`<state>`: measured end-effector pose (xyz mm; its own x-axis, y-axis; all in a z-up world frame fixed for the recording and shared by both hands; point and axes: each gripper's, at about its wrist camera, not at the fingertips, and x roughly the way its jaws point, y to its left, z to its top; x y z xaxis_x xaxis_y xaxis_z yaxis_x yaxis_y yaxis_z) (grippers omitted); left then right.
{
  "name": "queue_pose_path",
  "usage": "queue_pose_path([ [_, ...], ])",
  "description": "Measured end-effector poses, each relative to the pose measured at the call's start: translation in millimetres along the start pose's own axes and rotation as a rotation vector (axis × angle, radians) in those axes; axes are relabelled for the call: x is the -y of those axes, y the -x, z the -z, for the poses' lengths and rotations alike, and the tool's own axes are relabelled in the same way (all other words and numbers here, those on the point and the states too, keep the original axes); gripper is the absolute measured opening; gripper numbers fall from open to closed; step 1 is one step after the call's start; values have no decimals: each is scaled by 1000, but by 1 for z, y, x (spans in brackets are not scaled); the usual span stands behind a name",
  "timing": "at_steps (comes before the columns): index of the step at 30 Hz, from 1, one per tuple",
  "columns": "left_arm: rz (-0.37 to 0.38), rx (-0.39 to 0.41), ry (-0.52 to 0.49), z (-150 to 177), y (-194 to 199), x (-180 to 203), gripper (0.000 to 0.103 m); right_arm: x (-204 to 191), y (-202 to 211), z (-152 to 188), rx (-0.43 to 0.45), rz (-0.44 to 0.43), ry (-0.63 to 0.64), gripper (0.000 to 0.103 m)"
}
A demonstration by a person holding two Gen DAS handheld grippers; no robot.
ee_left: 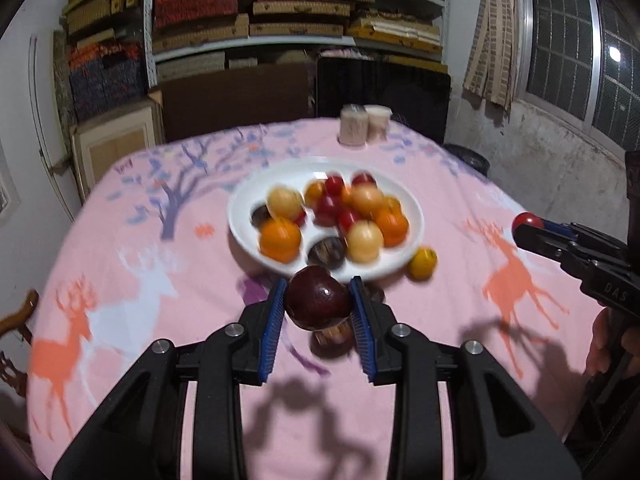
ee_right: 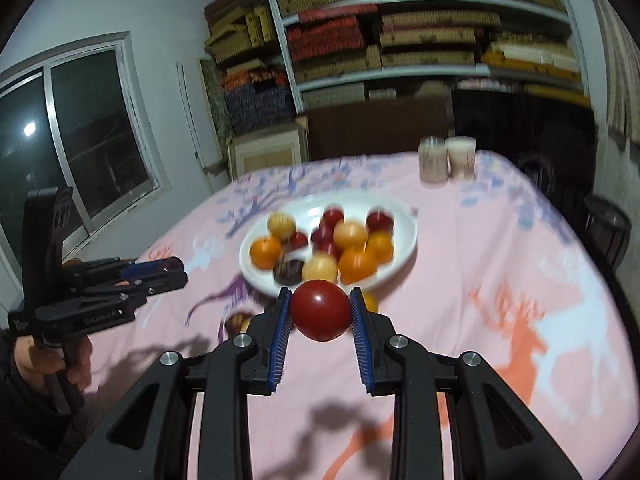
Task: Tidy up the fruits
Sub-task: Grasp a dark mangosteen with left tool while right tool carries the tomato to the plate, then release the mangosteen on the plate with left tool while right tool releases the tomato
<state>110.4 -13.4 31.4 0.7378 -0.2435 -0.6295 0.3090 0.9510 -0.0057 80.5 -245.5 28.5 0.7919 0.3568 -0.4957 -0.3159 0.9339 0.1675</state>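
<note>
The left gripper (ee_left: 318, 304) is clamping a dark plum (ee_left: 318, 298) at lower centre, while the right gripper (ee_right: 320, 312) is pinching a red tomato (ee_right: 320, 311). Both are hanging just short of the crowded white plate (ee_left: 414, 216). Dropping either onto that heap is likely sending round fruit rolling across the tabletop (ee_left: 132, 280).

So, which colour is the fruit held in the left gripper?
Dark maroon fruit, clearest in the left wrist view.
</note>
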Motion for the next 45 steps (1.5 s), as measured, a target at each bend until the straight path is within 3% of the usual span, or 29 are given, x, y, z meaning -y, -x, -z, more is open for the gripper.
queue_pose_path([
  [5, -19, 30, -22, -53, -14, -5, 32, 0, -19, -53, 54, 17, 41, 29],
  [9, 21, -17, 27, -77, -55, -11, 32, 9, -59, -78, -8, -12, -12, 29],
  [14, 37, -122, 12, -75, -113, -2, 32, 2, -120, -93, -89, -1, 7, 29],
  [20, 28, -194, -11, -59, -150, 4, 32, -8, -169, -97, -146, 9, 49, 30],
  [22, 31, -194, 4, -59, -153, 2, 45, -11, -180, -96, -168, 4, 58, 36],
  [23, 30, -183, 10, -60, -152, 0, 60, -11, -183, -96, -169, 9, 61, 45],
  [24, 21, -166, 12, -61, -148, 0, 64, -11, -181, -95, -155, 19, 61, 47],
  [31, 4, -111, 11, -56, -110, -6, 66, -2, -145, -90, -114, 17, 20, 49],
  [33, 4, -100, 10, -47, -96, -7, 73, 2, -130, -84, -108, 21, 6, 53],
  [39, 18, -133, -17, 9, -60, -4, 76, 15, -87, -41, -131, 26, -52, 58],
  [45, 42, -202, -8, 63, -54, 4, 76, 21, -82, 15, -206, 51, -62, 58],
])
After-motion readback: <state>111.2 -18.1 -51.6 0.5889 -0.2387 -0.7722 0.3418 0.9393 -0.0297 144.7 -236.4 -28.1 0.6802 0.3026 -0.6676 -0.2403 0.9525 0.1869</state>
